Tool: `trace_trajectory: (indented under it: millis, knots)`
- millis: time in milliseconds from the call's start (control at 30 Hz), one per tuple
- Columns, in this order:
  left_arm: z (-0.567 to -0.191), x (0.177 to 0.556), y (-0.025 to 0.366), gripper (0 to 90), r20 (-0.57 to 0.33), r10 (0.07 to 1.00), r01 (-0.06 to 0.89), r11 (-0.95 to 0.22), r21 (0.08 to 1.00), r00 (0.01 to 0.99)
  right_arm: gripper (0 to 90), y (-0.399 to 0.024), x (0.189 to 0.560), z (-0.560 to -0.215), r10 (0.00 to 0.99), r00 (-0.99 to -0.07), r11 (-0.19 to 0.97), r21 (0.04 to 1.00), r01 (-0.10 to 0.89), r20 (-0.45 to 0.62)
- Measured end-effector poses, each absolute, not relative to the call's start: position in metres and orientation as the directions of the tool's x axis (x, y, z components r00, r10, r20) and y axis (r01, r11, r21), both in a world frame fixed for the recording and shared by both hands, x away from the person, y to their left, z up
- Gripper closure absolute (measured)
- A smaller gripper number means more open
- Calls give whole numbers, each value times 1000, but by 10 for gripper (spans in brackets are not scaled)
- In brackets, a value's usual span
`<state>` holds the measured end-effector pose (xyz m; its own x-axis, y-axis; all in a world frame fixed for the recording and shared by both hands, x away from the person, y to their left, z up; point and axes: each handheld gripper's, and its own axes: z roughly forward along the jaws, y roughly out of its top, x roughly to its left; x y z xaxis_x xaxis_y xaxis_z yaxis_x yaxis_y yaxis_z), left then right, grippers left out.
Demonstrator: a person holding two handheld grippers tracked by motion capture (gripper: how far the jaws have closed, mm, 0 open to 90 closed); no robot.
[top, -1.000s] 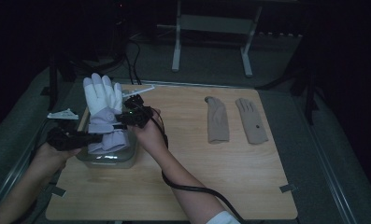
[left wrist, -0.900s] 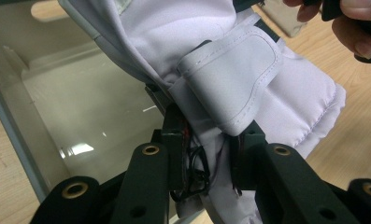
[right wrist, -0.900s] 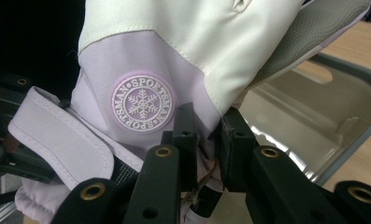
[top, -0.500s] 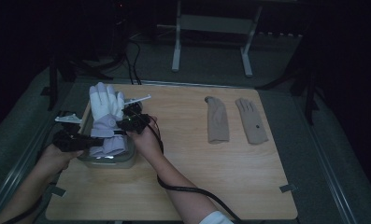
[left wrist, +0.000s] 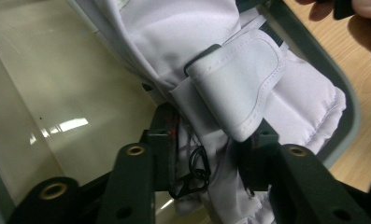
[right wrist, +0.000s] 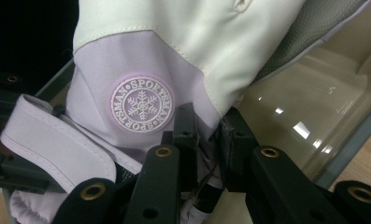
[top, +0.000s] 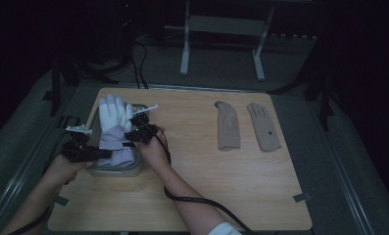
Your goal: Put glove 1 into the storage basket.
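Note:
A white and lavender ski glove stands upright with its cuff down in a clear box with a grey rim at the table's left. My left gripper comes at the cuff from the left. In the left gripper view the cuff and its strap lie between the jaws of the left gripper. These jaws have just been opening, and the fabric hangs loose there. My right gripper is shut on the glove's lavender part, just below the round snowflake badge; the right gripper pinches it.
Two beige knit gloves lie flat at the back right of the wooden table. The box's clear wall stands close beside the right jaws. Dark floor and a metal stand surround the table.
Both hands have sunk, taking the glove lower into the box. The glove's fingers now stand lower above the rim.

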<state>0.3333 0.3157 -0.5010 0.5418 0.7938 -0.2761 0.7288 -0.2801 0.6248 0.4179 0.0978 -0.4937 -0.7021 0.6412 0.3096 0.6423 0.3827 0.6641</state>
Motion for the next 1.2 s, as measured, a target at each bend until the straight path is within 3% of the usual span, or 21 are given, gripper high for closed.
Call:
trace_trajectory:
  millis: [300, 733, 933, 967, 1200]
  knots:
    - [-498, 331, 315, 523, -251, 819, 727, -264, 634, 516, 791, 96, 416, -497, 647, -698, 393, 651, 650, 306]
    - [-489, 326, 309, 495, -205, 836, 713, -277, 644, 510, 752, 106, 419, -504, 686, -682, 448, 591, 671, 254]
    - [-491, 325, 311, 478, -201, 852, 715, -251, 653, 483, 616, 113, 419, -500, 679, -708, 503, 581, 640, 192]
    - [-490, 325, 312, 463, -202, 854, 711, -243, 659, 480, 558, 112, 418, -497, 679, -712, 505, 590, 630, 180]
    - [-483, 321, 316, 434, -221, 864, 705, -195, 682, 453, 473, 103, 417, -481, 645, -737, 494, 626, 603, 201]
